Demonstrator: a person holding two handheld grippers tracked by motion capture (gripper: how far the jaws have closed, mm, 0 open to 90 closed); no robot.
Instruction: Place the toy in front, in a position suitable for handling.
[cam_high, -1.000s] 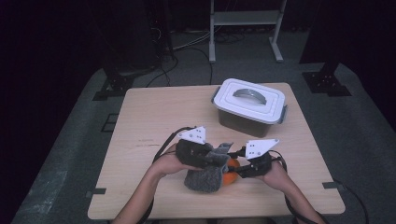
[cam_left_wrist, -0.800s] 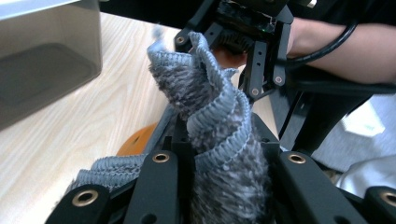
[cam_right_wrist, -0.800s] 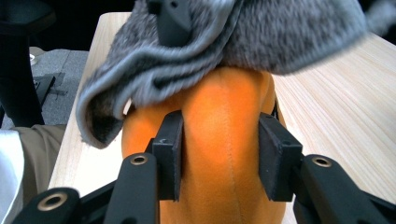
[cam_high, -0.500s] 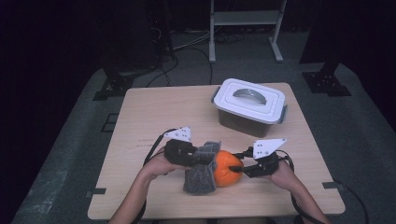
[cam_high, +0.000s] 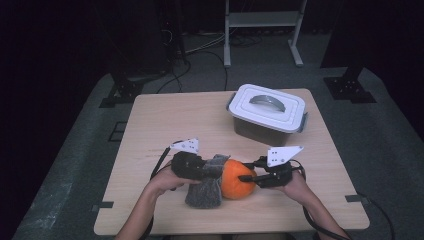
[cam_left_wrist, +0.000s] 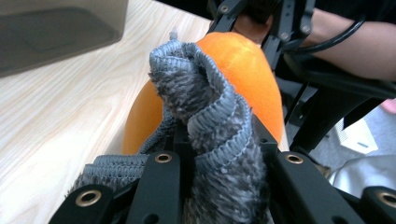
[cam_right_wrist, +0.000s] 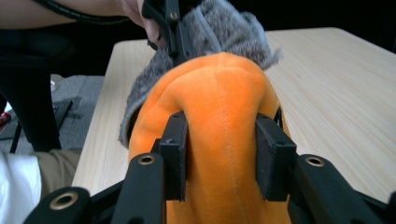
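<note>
An orange plush ball (cam_high: 236, 179) lies near the table's front edge. My right gripper (cam_high: 248, 177) is shut on it from the right. The right gripper view shows both pads (cam_right_wrist: 173, 140) sunk into the orange plush (cam_right_wrist: 219, 93); the jaws have just been closing on it. A grey fuzzy cloth (cam_high: 205, 189) lies against the ball's left side, one end lifted. My left gripper (cam_high: 212, 169) is shut on that end. In the left gripper view the bunched cloth (cam_left_wrist: 210, 107) fills the jaws of the left gripper (cam_left_wrist: 219, 140), with the ball (cam_left_wrist: 252, 60) right behind it.
A white lidded box (cam_high: 267, 111) with a grey handle stands at the back right of the wooden table (cam_high: 170, 120). Cables trail from both grippers over the front edge. Dark floor and a metal stand lie beyond the table.
My left gripper has pulled the grey cloth leftward and down off the orange ball, which now shows far more. The right gripper has stayed put on the ball.
</note>
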